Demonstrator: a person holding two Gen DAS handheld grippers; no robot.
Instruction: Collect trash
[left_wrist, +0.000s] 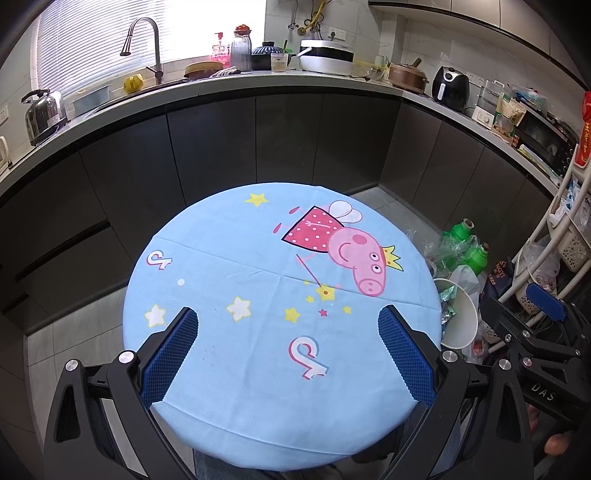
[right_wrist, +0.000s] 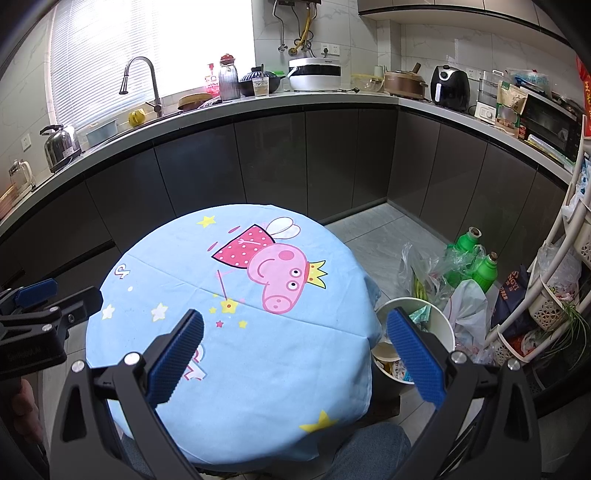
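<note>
- The left gripper (left_wrist: 288, 321), black-framed with blue ribbed pads, hangs above the near half of a round table with its jaws spread wide and nothing between them.
- The right gripper (right_wrist: 295, 325), of the same build, is likewise spread wide and holds nothing; one blue pad is over the table's right edge, the other over a bucket on the floor.
- A light-blue tablecloth printed with a pink cartoon pig and yellow stars (left_wrist: 236, 258) covers the table, its surface bare of loose items.
- Just beside the table on the right, a white paper bucket (right_wrist: 443, 325) stands on the grey tiled floor with wrappers and scraps inside.
- Behind the bucket sit crumpled clear plastic bags (right_wrist: 424, 273) and two green plastic bottles (right_wrist: 467, 240), near a white wire rack (right_wrist: 546, 266).
- Farther back, dark cabinets carry a grey counter (right_wrist: 332, 98) with a steel kettle (right_wrist: 61, 147), a curved tap (right_wrist: 142, 79), and a black air fryer (right_wrist: 448, 86).
</note>
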